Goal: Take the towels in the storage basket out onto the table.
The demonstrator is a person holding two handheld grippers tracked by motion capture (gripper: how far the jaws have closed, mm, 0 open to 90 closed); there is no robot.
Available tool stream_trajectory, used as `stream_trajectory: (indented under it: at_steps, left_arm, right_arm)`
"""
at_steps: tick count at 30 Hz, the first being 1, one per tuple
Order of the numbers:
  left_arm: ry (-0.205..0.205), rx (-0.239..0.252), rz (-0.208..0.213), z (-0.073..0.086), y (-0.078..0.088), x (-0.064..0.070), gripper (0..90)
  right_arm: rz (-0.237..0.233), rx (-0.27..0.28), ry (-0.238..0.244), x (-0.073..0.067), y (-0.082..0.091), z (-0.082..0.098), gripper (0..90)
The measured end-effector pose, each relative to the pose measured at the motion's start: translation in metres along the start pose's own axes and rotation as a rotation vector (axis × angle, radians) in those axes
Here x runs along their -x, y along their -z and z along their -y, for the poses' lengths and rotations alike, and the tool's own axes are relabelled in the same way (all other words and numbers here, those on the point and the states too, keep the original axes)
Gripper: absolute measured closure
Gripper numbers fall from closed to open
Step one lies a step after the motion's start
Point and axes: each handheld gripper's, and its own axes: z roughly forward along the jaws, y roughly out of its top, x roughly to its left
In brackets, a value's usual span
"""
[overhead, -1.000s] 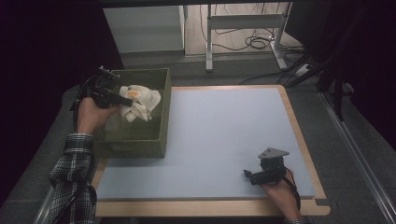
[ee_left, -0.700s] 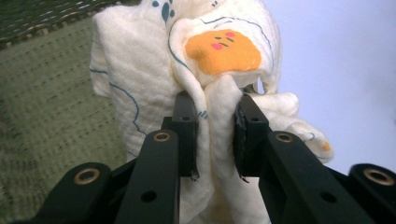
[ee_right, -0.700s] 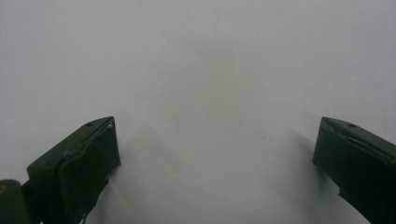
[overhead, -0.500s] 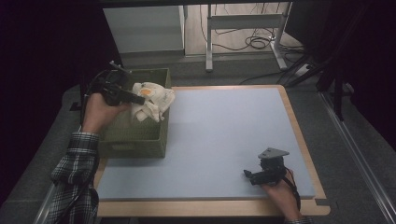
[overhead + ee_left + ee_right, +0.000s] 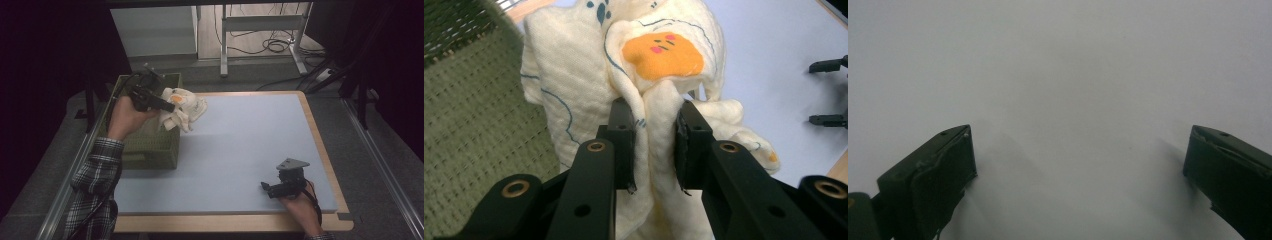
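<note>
1. High view: cloth (image 5: 181, 109), cream with an orange patch, hung from the left gripper (image 5: 167, 106) above the right rim of the green basket (image 5: 150, 150), half over the pale blue mat (image 5: 250, 145). The right gripper (image 5: 267, 188) rested low on the mat near its front edge, well apart from the cloth.
2. Left gripper view: the jaws of the left gripper (image 5: 653, 145) pinched a bunched fold of the cloth (image 5: 574, 85), with loose folds spilling either side. The bite looked shallow, so a quick swing could probably have let the fabric slip free, or its trailing end could have snagged the basket (image 5: 474, 115) rim.
3. Right gripper view: the right gripper (image 5: 1080, 165) stood spread wide over bare mat (image 5: 1073, 60), holding nothing.
</note>
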Motion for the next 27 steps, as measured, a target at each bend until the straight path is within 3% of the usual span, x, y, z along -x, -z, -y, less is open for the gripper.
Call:
stream_trajectory:
  at_steps: [16, 27]
  left_arm:
    - [-0.081, -0.01, 0.062, -0.034, -0.035, 0.047, 73.4]
    - [-0.139, -0.026, 0.119, -0.048, -0.079, 0.083, 72.9]
  right_arm:
    - [-0.004, -0.001, -0.002, 0.0, 0.0, 0.0, 0.5]
    - [-0.005, -0.002, -0.003, 0.0, 0.0, 0.0, 0.6]
